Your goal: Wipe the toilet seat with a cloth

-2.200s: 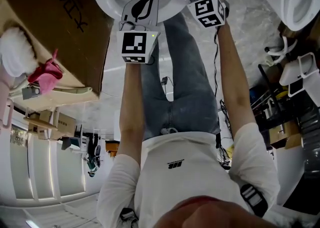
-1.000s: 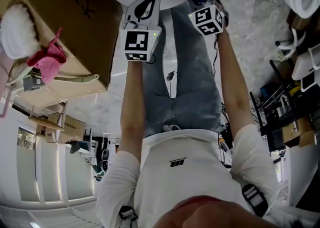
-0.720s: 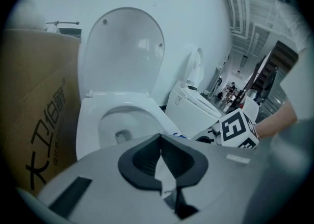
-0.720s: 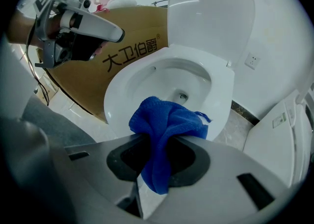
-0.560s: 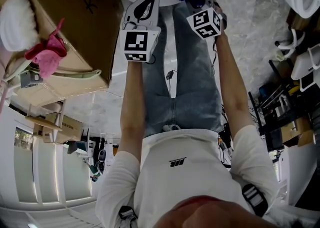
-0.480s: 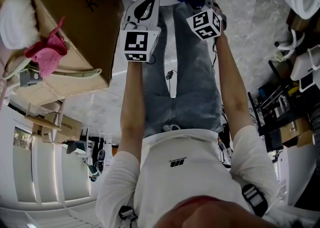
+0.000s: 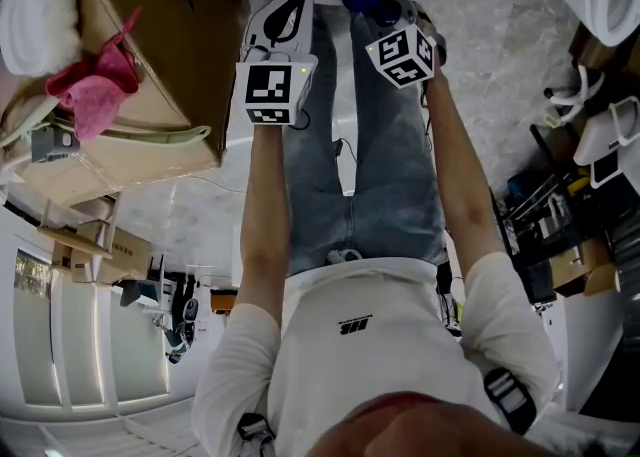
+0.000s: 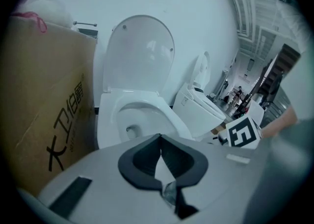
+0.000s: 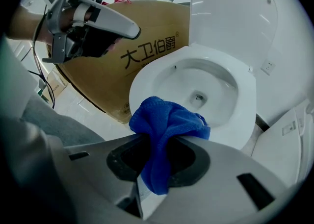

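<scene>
Seat [image 9: 147, 78]: white ring down on the bowl, lid [image 9: 235, 12] raised behind it.
Cloth [image 9: 167, 125]: blue and bunched, pinched in the right tongs [image 9: 159, 149]. Its free end pokes out ahead over the seat's near rim; contact cannot be told.
Right tongs: closed on the cloth, with a fold hanging down between the jaws.
Left tongs [image 8: 161, 152]: jaws together with nothing in them, held beside the right at the toilet's front.
Bearing: the seat lies ahead of and below the cloth. Its long axis runs away from the person toward the lid. The right hand is placed to reach it.
Step, as judged: wiping looks about to begin at the near rim, which calls for pressing down and then sweeping round the ring.
Box [image 9: 122, 56]: cardboard, just left of the toilet.
</scene>
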The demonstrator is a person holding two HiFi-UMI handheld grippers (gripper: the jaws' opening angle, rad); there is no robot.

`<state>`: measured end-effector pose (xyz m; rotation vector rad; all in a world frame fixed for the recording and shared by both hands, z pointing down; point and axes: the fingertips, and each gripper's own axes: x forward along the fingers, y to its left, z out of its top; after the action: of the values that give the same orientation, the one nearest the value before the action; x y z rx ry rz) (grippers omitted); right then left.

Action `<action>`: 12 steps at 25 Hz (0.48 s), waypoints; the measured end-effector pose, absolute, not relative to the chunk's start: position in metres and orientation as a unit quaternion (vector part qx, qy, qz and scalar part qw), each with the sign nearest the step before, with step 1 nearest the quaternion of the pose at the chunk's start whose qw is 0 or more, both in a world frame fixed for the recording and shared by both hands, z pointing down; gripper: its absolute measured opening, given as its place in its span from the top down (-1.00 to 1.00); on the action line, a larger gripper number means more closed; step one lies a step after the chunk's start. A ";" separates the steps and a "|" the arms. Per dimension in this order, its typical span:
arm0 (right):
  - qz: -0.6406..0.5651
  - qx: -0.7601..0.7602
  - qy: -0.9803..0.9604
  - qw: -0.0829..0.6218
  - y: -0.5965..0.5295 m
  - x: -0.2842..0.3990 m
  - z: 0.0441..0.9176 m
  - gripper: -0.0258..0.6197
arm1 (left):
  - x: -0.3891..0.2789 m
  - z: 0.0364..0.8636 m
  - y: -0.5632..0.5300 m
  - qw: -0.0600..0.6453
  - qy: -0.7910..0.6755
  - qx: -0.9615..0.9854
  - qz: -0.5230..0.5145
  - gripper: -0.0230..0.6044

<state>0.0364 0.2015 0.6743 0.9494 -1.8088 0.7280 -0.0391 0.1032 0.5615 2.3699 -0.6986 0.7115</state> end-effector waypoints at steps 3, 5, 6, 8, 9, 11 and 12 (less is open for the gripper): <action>0.289 0.373 -0.743 0.474 0.201 0.029 0.674 0.64 | -0.048 0.562 0.103 0.286 -0.270 0.881 0.262 0.89; 0.283 0.364 -0.747 0.478 0.200 0.023 0.674 0.64 | -0.054 0.563 0.104 0.290 -0.275 0.879 0.260 0.89; 0.281 0.359 -0.750 0.479 0.199 0.019 0.675 0.64 | -0.057 0.564 0.104 0.292 -0.277 0.878 0.259 0.89; 0.276 0.351 -0.755 0.480 0.198 0.011 0.675 0.64 | -0.063 0.564 0.104 0.294 -0.283 0.876 0.258 0.89; 0.275 0.348 -0.757 0.480 0.197 0.007 0.675 0.64 | -0.066 0.565 0.104 0.296 -0.287 0.874 0.257 0.89; 0.271 0.342 -0.761 0.481 0.194 0.000 0.674 0.64 | -0.072 0.566 0.102 0.299 -0.294 0.871 0.255 0.89; 0.270 0.338 -0.763 0.481 0.192 -0.004 0.674 0.64 | -0.075 0.566 0.102 0.300 -0.298 0.870 0.255 0.89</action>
<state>-0.0042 0.1922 0.6743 0.8244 -1.8597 0.6574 -0.0749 0.1019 0.5657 2.3079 -0.7905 0.6759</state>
